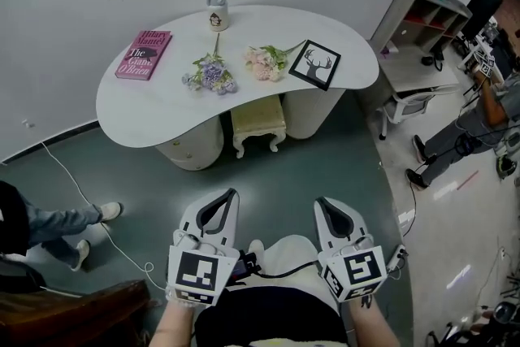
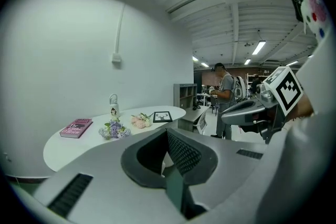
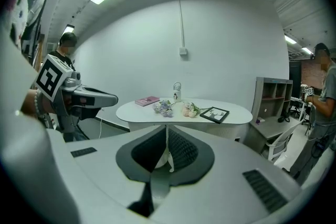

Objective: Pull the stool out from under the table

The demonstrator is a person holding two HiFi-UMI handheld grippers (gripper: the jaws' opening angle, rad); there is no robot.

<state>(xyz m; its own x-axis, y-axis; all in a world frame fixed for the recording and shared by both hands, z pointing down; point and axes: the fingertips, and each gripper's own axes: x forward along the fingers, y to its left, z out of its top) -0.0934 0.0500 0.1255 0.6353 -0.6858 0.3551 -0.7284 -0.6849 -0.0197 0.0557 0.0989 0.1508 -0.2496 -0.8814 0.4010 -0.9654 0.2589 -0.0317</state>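
Stool point(image 1: 258, 119) sits tucked under the white table point(image 1: 130, 106) at frame centre. Left gripper point(image 1: 231, 193) and right gripper point(image 1: 320, 202), lower frame, are both clenched empty.

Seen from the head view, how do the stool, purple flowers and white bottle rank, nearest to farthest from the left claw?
1. Stool, under the table's near edge.
2. Purple flowers, mid-table.
3. White bottle, at the far edge.
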